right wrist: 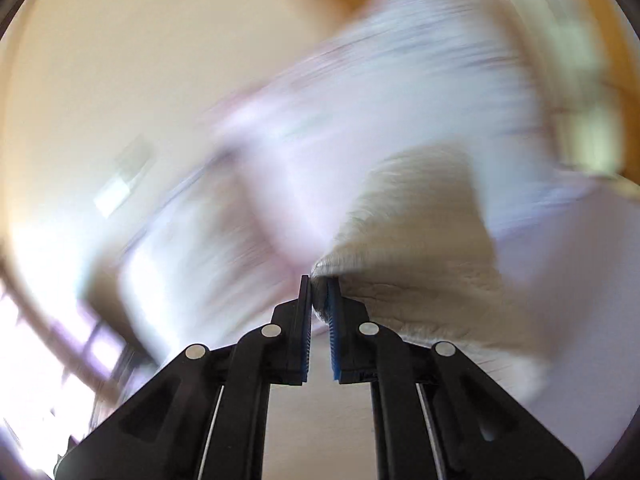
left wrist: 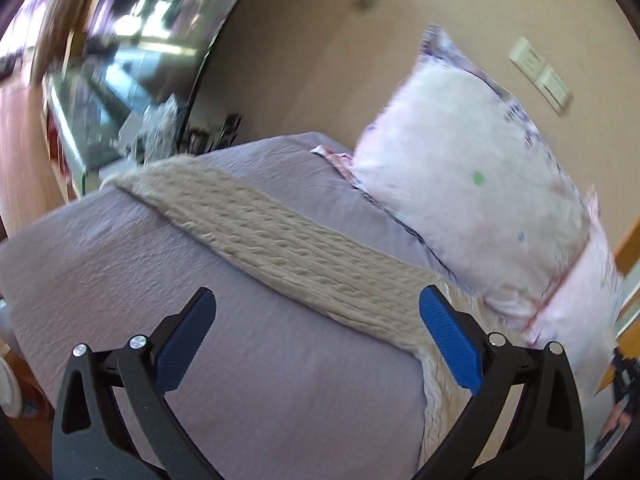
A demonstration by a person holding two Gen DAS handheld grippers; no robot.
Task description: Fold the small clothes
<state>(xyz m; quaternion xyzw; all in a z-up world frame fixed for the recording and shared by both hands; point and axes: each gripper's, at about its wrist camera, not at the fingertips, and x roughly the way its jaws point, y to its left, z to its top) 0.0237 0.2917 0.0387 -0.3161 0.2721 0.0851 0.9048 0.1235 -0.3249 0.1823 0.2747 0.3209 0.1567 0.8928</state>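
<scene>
A beige knitted garment (left wrist: 280, 240) lies stretched in a long band across the lilac bedsheet (left wrist: 140, 280). My left gripper (left wrist: 316, 320) is open and empty, just above the sheet, with its right finger over the garment's near part. My right gripper (right wrist: 319, 292) is shut on an edge of the beige knitted garment (right wrist: 420, 248), which hangs to the right of the fingers. The right wrist view is heavily blurred.
A white pillow (left wrist: 472, 184) with a floral border leans at the head of the bed, right of the garment. A large mirror (left wrist: 140, 60) stands beyond the bed's far left edge. Wall switches (left wrist: 540, 74) sit on the beige wall.
</scene>
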